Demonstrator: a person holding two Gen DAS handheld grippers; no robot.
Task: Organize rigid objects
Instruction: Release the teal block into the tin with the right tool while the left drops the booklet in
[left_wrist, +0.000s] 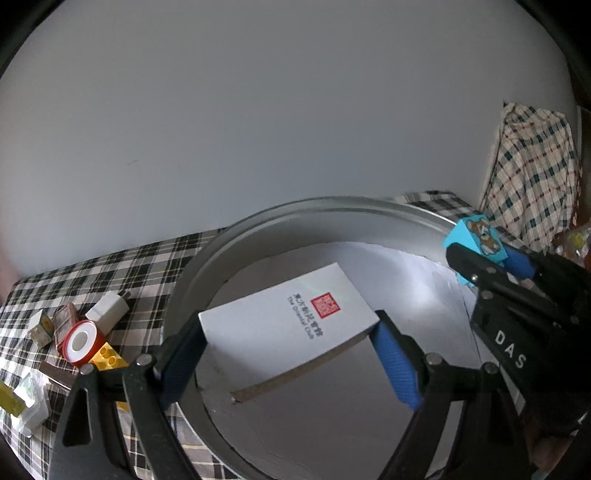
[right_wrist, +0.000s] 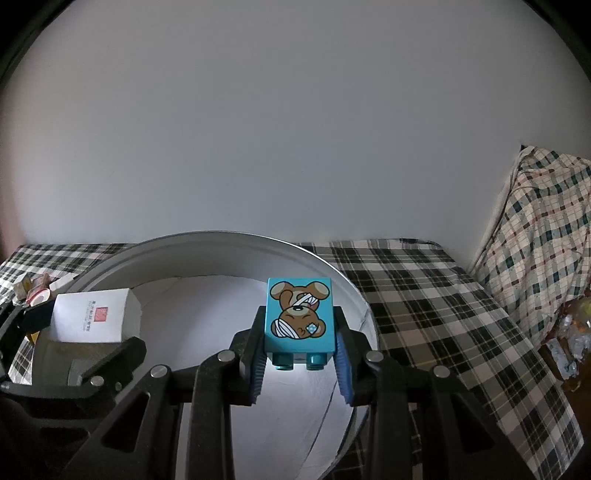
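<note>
1. Two hand-held grippers over the round metal tray (left_wrist: 236, 236).
2. Left hand-held gripper (left_wrist: 291, 354): jaws spread wide, pinching the white box (left_wrist: 284, 325) by its sides, tilted, at the tray's 9 o'clock.
3. Right hand-held gripper (right_wrist: 301, 354): jaws clamped on the blue bear block (right_wrist: 300, 314) at the tray's 3 o'clock.

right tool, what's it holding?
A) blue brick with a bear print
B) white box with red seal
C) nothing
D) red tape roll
A: the right tool is shut on the blue bear brick, its pads pressing both sides, above the round metal tray. The white box sits between the left tool's pads.
</note>
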